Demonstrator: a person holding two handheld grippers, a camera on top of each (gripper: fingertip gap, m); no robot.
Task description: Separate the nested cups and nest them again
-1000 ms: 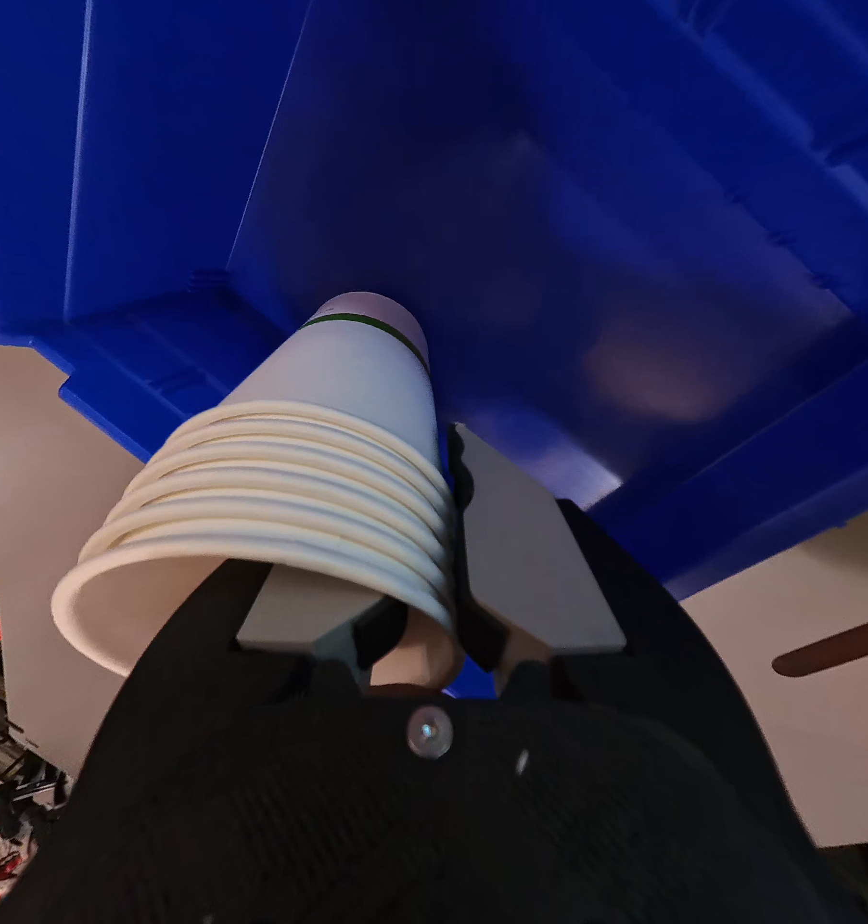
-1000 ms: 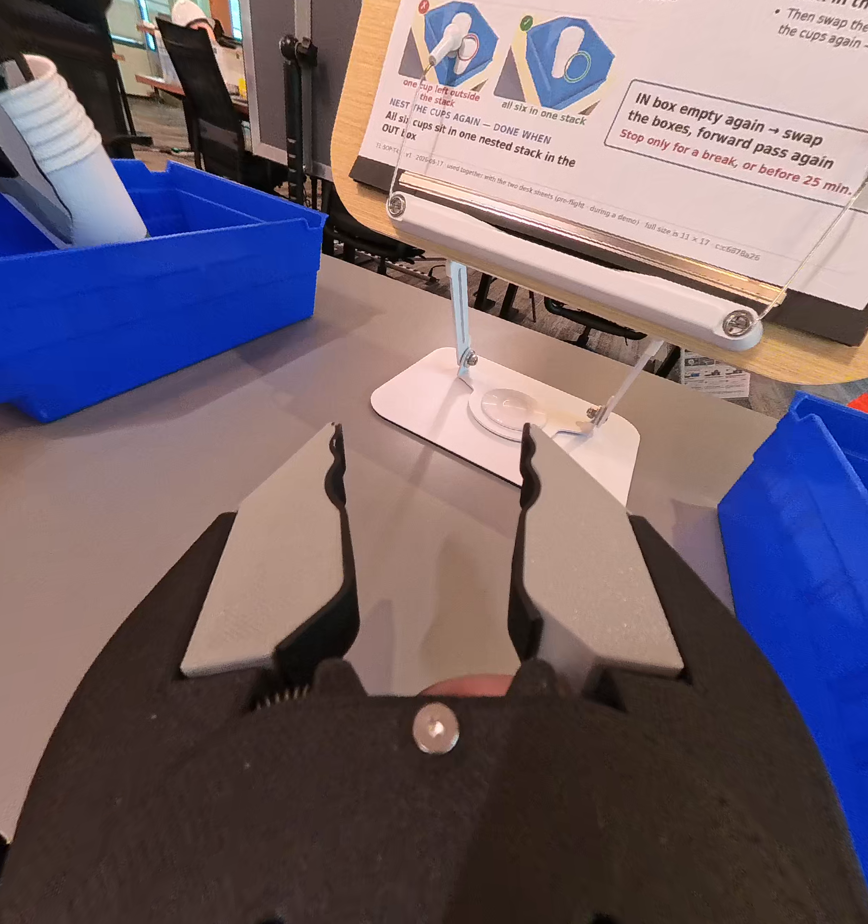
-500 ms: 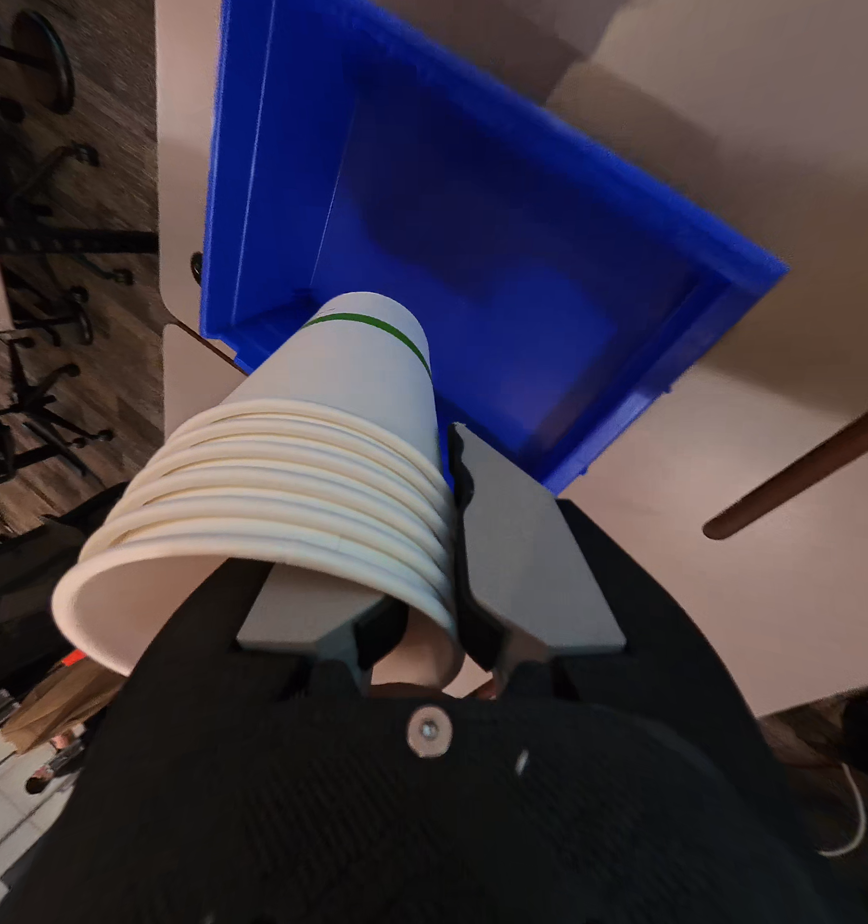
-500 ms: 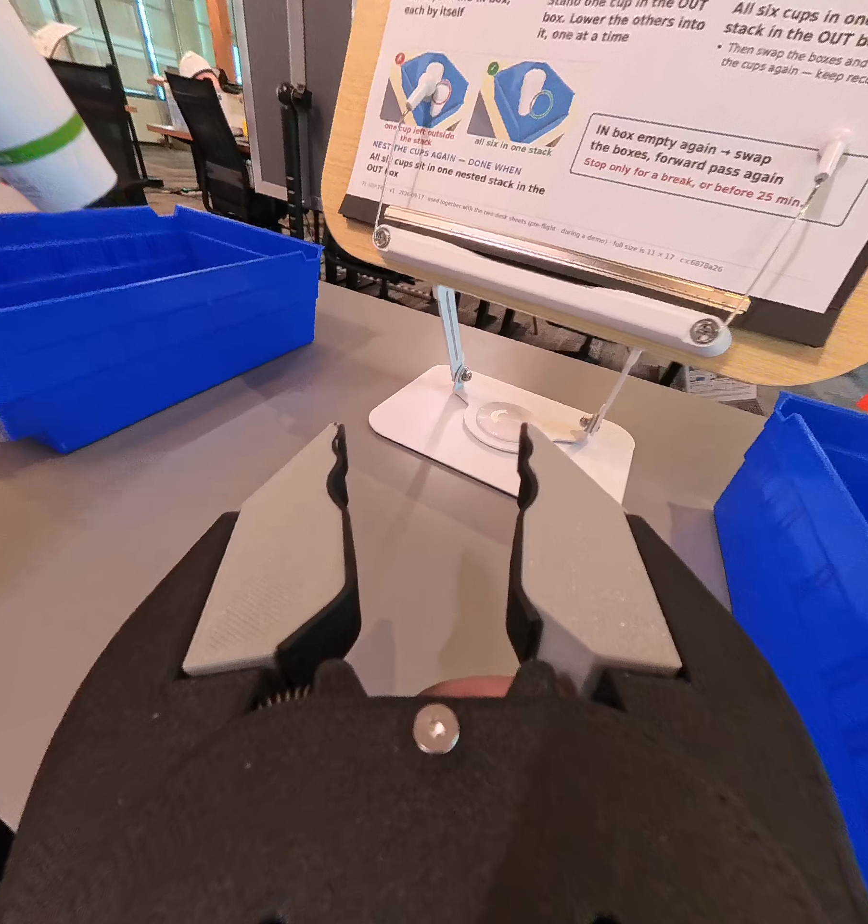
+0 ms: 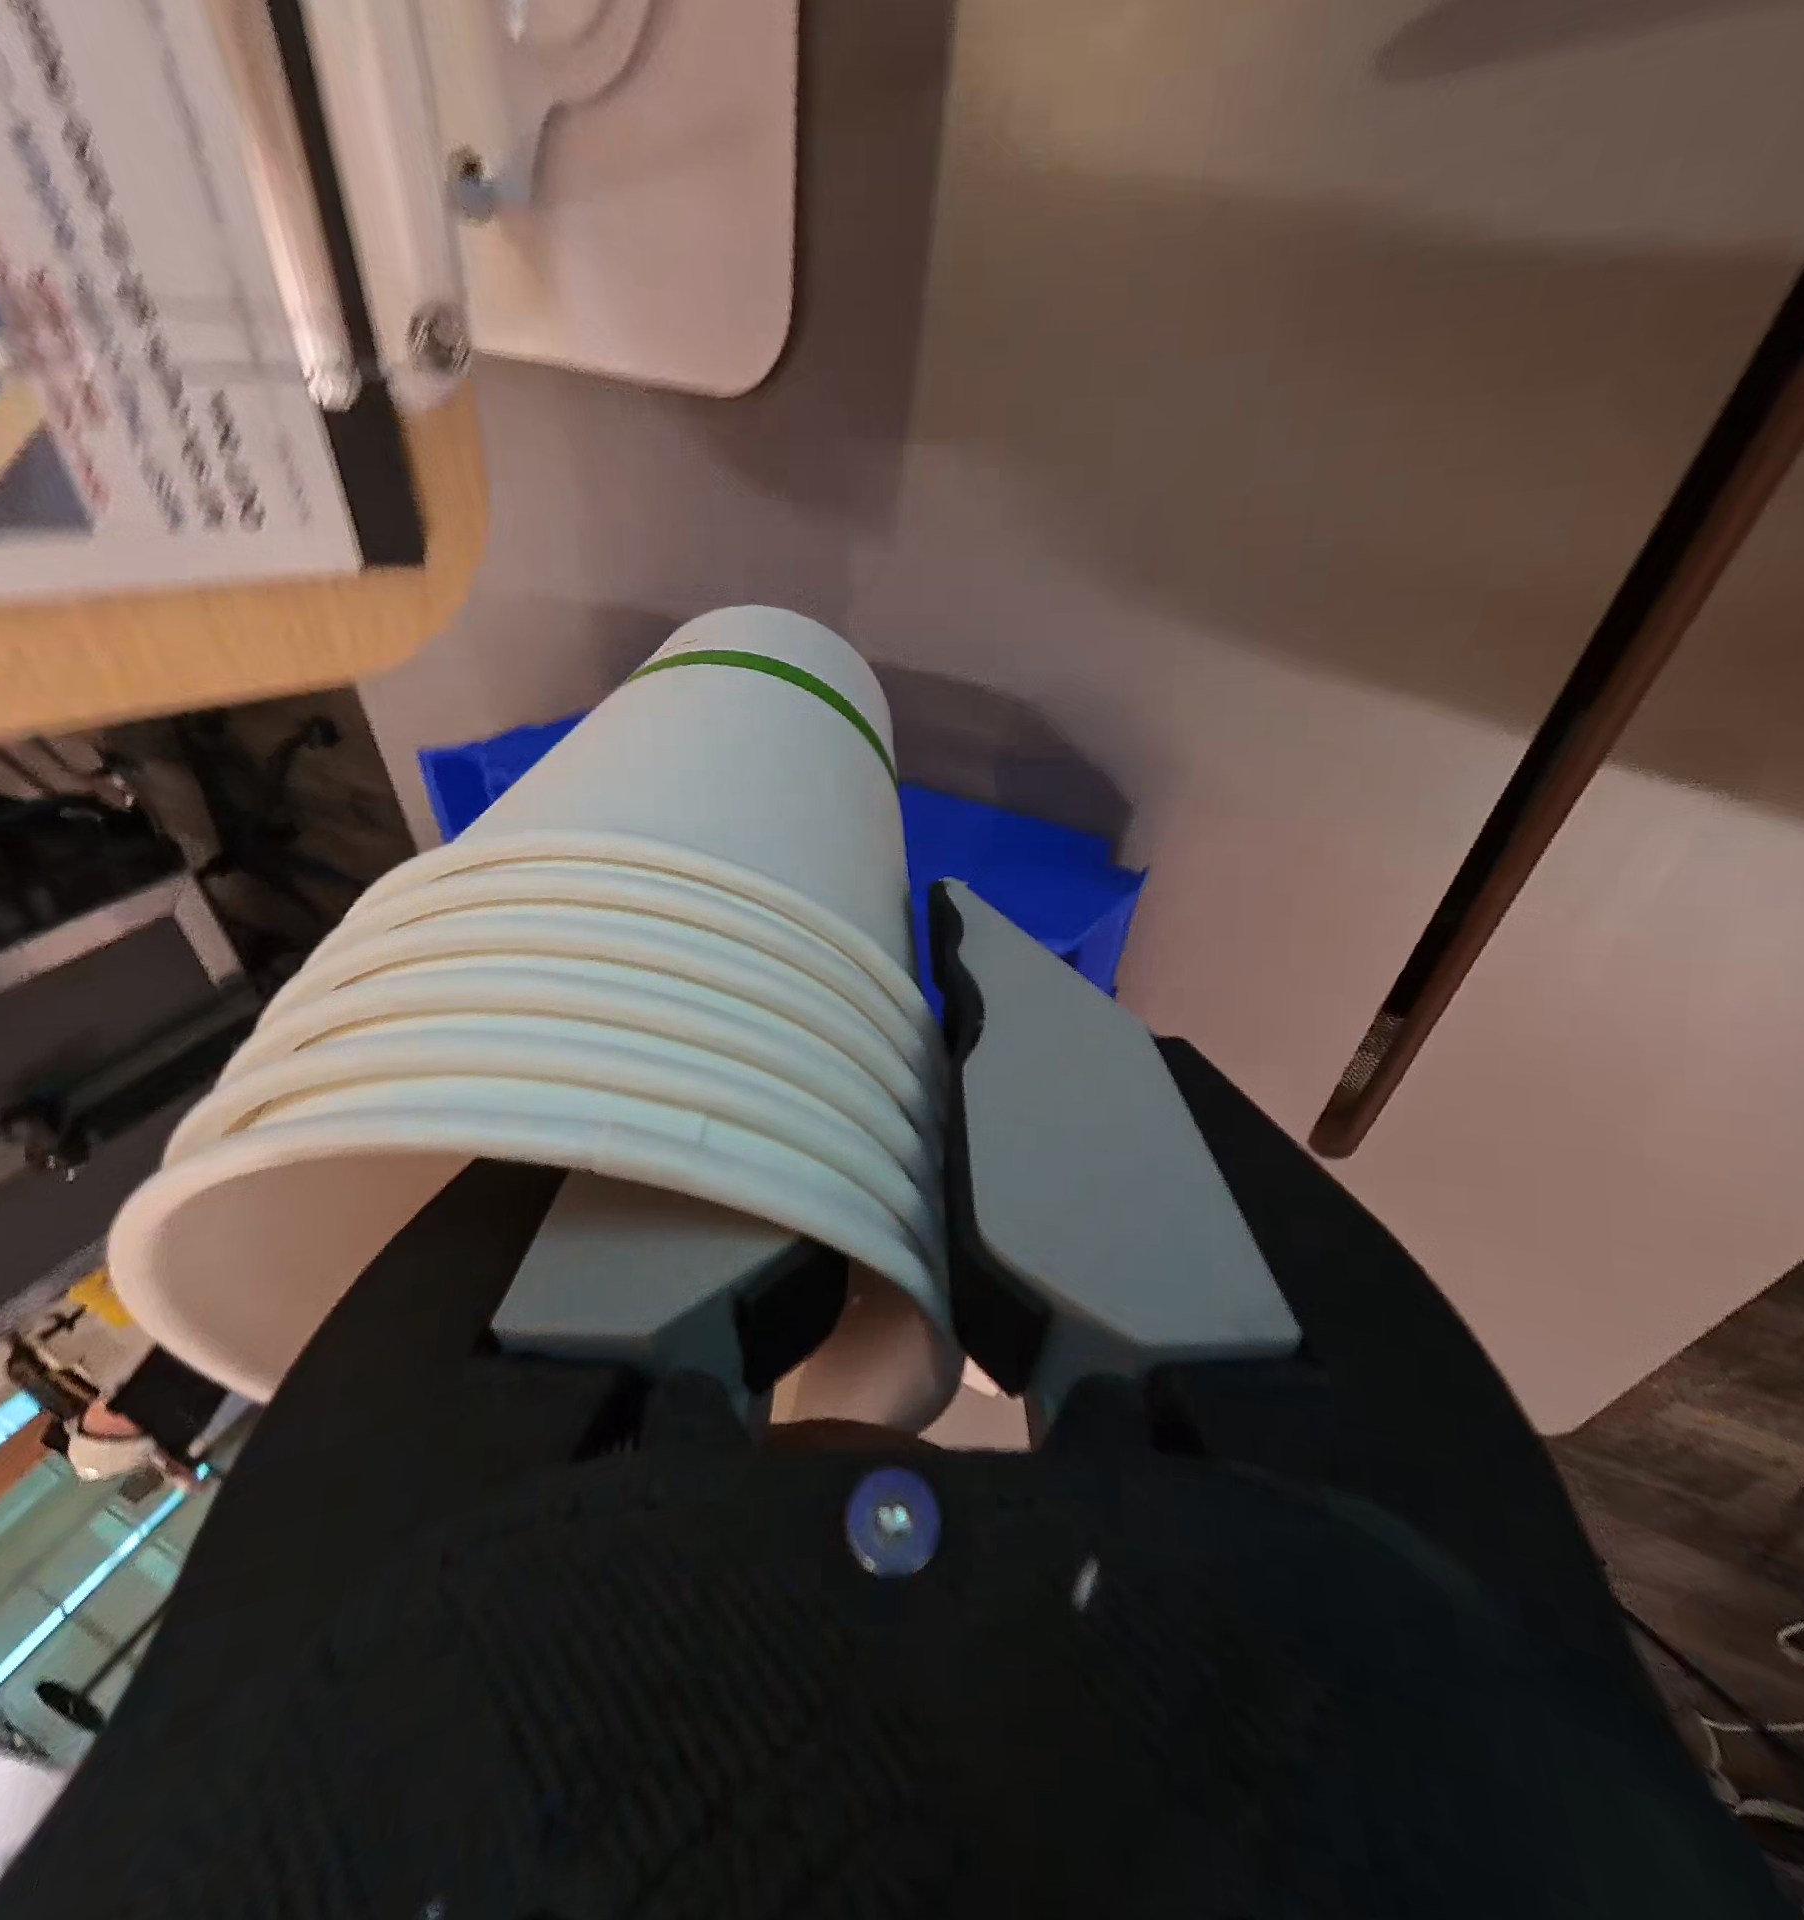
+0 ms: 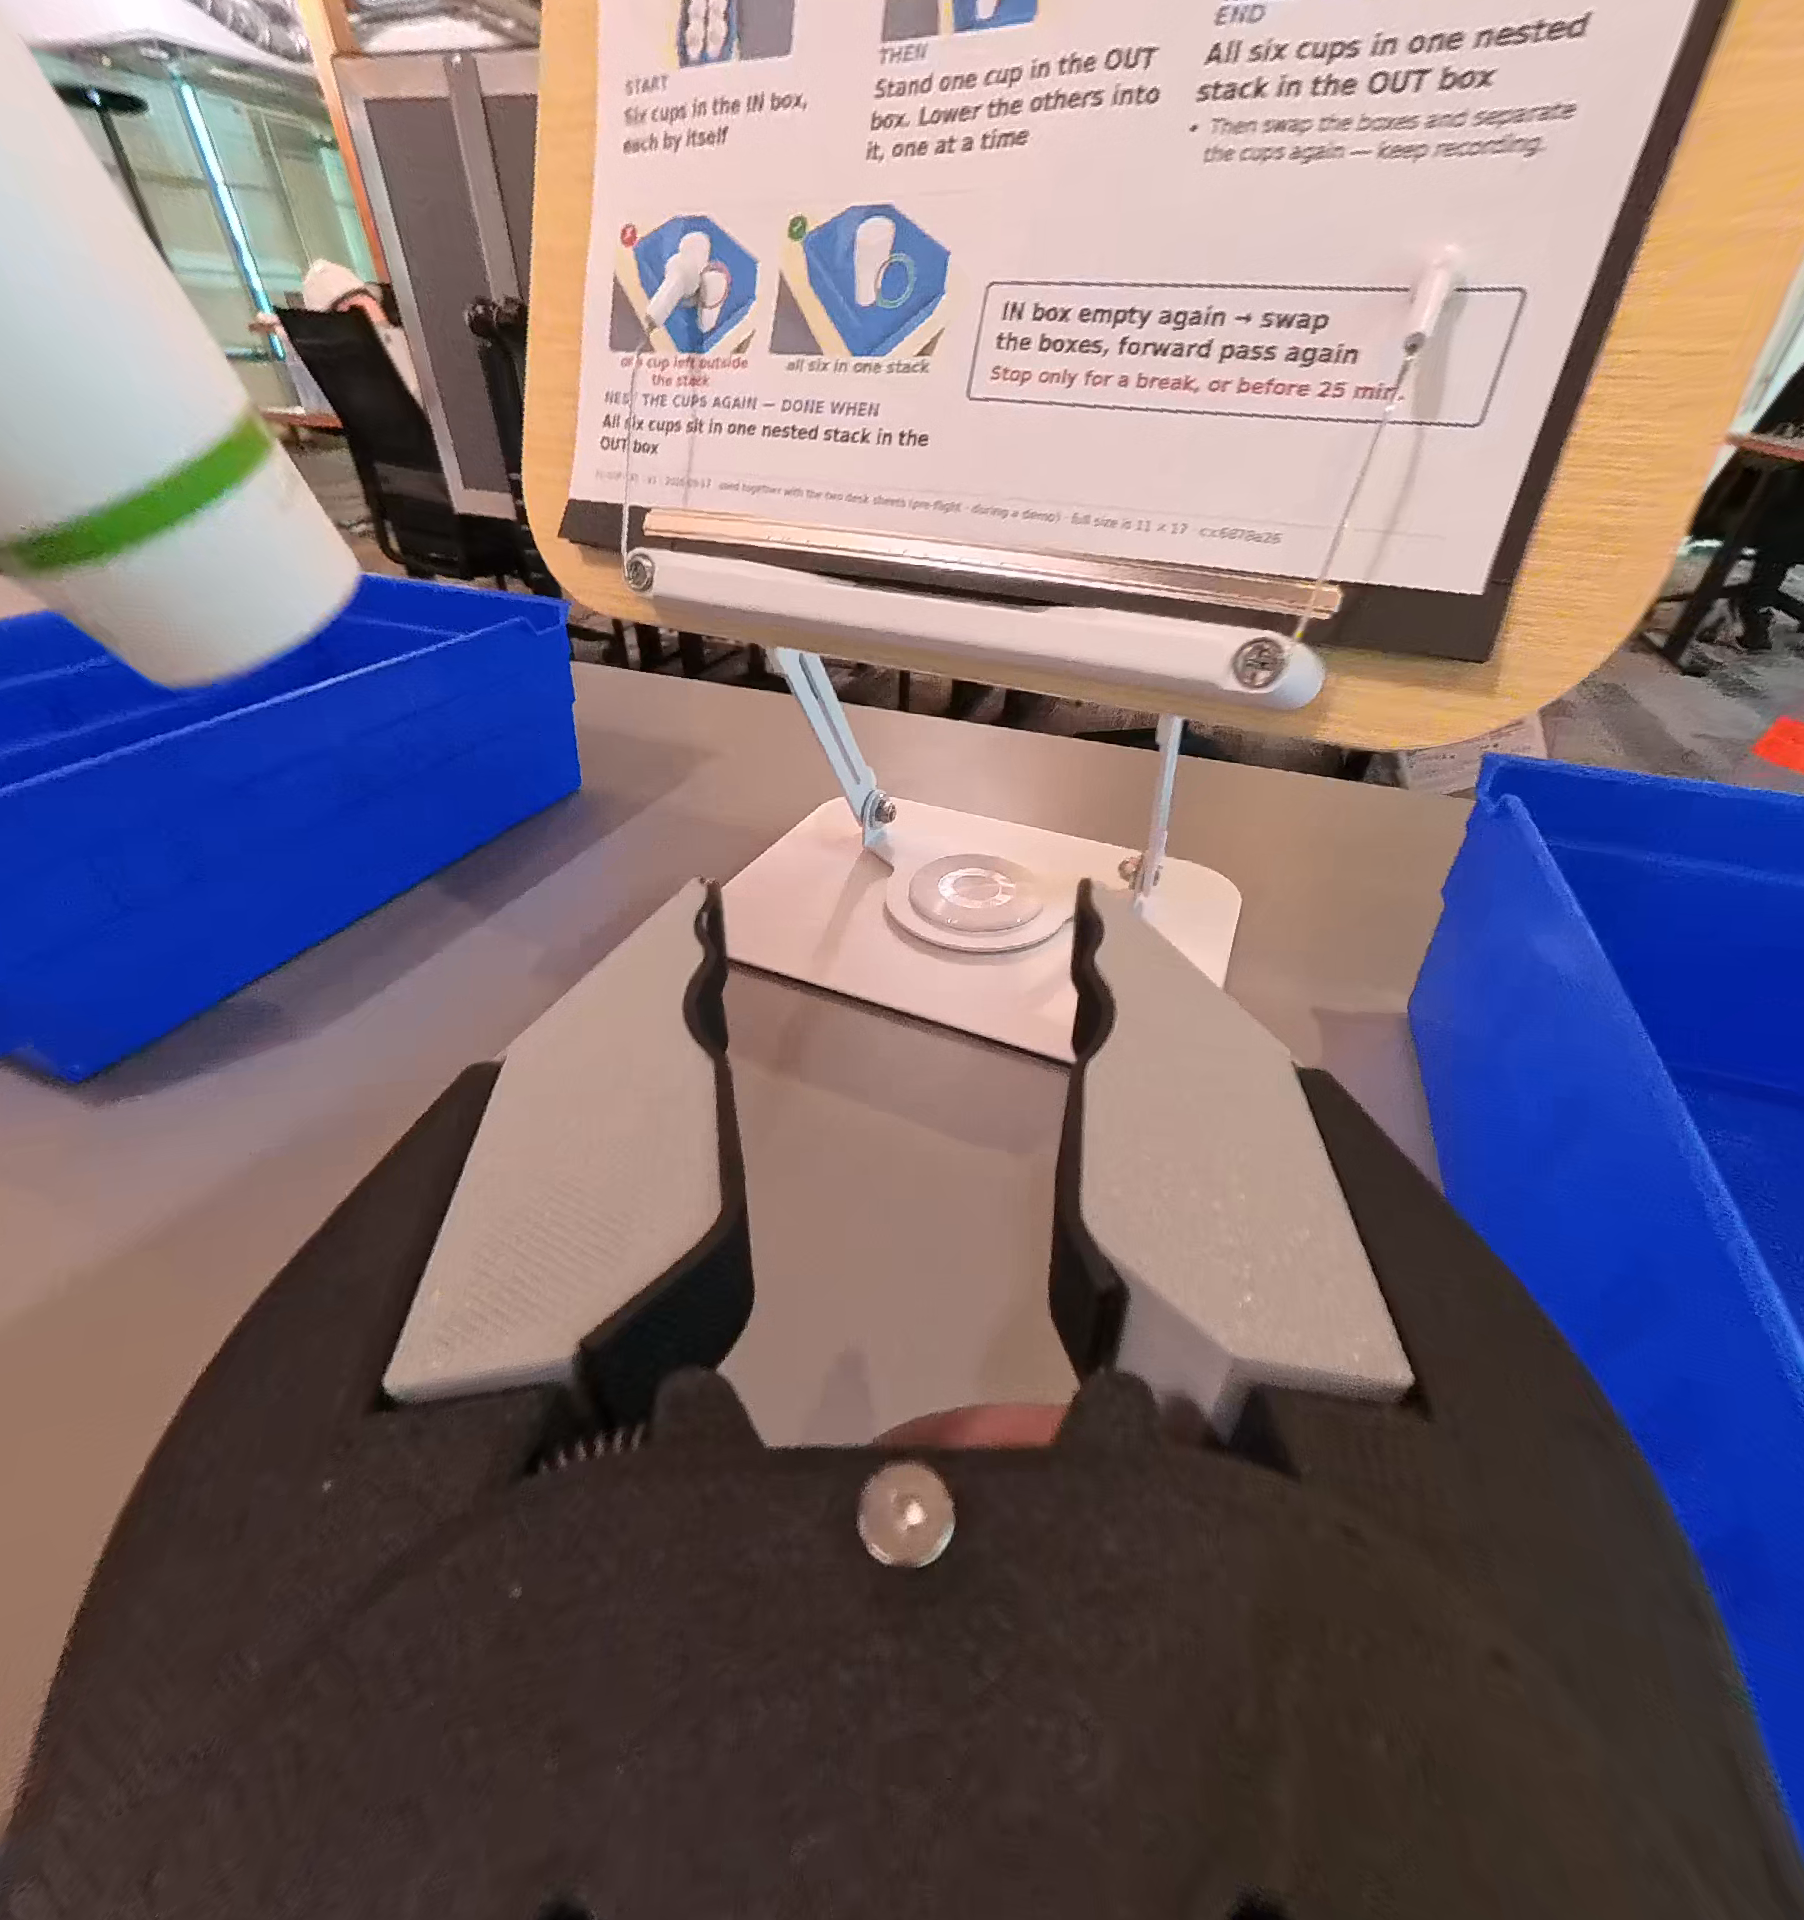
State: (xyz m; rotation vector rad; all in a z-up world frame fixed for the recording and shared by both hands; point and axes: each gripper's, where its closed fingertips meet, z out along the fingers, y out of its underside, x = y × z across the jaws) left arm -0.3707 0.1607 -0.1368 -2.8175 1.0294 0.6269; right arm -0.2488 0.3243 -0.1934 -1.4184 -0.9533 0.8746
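White paper cups, nested into one stack (image 5: pixel 607 997), fill the middle of our left wrist view, and they hide a good deal. One finger of the left gripper (image 5: pixel 929 935) goes inside the open mouth, so we see only its grey base under the rim; the other finger (image 5: pixel 1085 1132) lies along the outside, and the two pinch the stack's wall near the rims. A blue bin (image 5: pixel 1023 862) shows only as two scraps either side of the stack. The sheet on the stand (image 5: pixel 129 343) is blurred and cut off at the left edge of this view.

From the right wrist view we catch just the stack's closed end (image 6: pixel 119 436) with its green band, entering at the upper left and slightly blurred; the rims and the left gripper are out of frame there. It hangs in the air, tilted bottom-down, above the left bin (image 6: pixel 233 831) (touching nothing that we can see).

Our right gripper (image 6: pixel 893 914) hovers low over the grey table (image 6: pixel 129 1195), pointing at the stand's white base (image 6: pixel 981 935). Its jaws stand wide apart with nothing between them. A second bin (image 6: pixel 1646 1091) sits at the right, cut off by the frame, so we cannot see its far end.
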